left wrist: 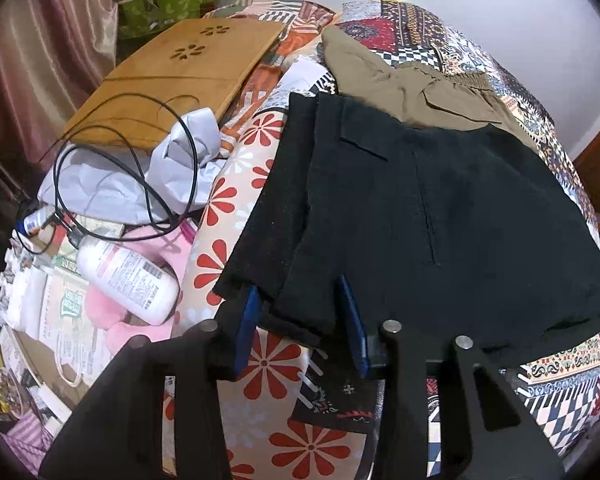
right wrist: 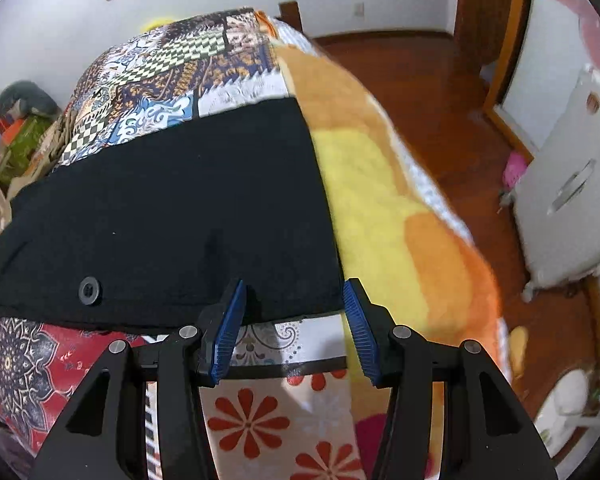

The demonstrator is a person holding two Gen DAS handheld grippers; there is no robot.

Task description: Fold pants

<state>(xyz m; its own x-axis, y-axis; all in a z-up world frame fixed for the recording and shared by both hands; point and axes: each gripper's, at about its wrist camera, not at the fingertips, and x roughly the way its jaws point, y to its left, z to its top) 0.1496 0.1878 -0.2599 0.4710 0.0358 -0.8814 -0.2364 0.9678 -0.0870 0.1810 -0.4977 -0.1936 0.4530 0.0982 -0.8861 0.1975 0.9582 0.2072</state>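
Black pants [left wrist: 440, 216], lying flat on the patterned bed [left wrist: 552, 392], waistband at its near edge. My left gripper [left wrist: 300, 320]: jaws astride the folded corner, fabric between them, grip uncertain. My right gripper [right wrist: 294, 320]: jaws spread, straddling the waistband's corner.

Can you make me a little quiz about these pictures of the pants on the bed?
1. True or false: the black pants cover part of the brown pants.
2. What is on the black pants near the right gripper? A. a button B. a ribbon C. a sticker
3. What colour are the flowers on the bedcover by the left gripper?
Key: 1 true; 2 A; 3 red.
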